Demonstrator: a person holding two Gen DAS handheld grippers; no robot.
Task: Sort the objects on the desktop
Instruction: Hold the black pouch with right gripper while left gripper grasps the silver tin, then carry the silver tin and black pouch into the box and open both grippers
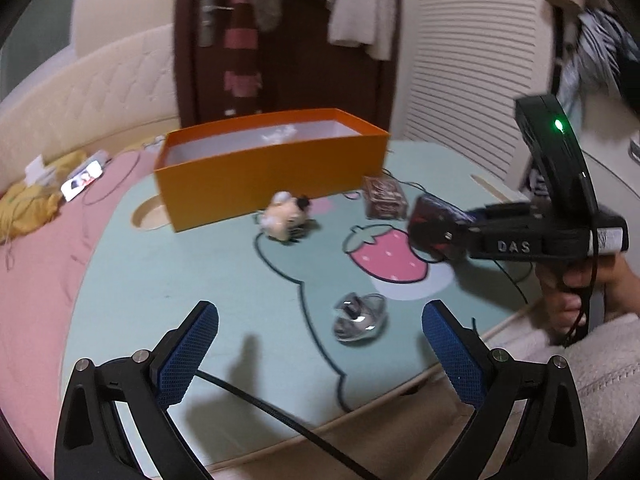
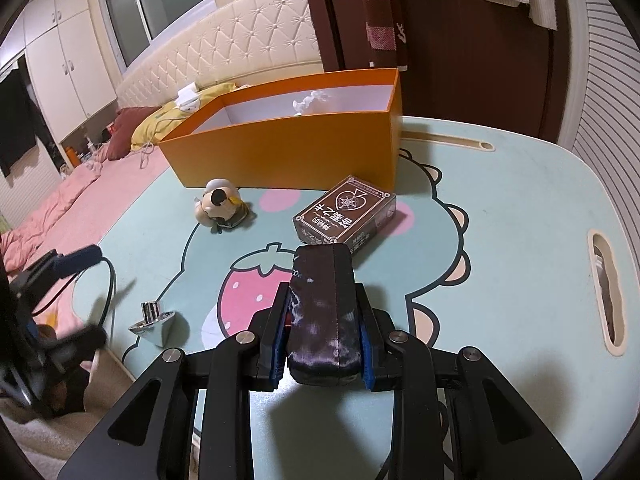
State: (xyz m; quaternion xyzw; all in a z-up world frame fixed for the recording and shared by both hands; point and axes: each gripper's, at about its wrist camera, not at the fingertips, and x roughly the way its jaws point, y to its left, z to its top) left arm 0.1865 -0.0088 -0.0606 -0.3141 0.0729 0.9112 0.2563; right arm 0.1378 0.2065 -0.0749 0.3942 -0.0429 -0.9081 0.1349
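Observation:
My right gripper is shut on a dark purple-black box, held above the strawberry print; from the left wrist the same gripper and box show at the right. My left gripper stands open and empty near the table's front edge. A shiny silver spinning top lies just beyond its fingers. A brown card box and a small cream figurine lie before the orange box, which holds a crumpled white scrap.
The small table has a mint cartoon top with handle slots. Around it is a pink bed with a phone and yellow cloth. A dark door with hung clothes stands behind. A person's hand holds the right gripper.

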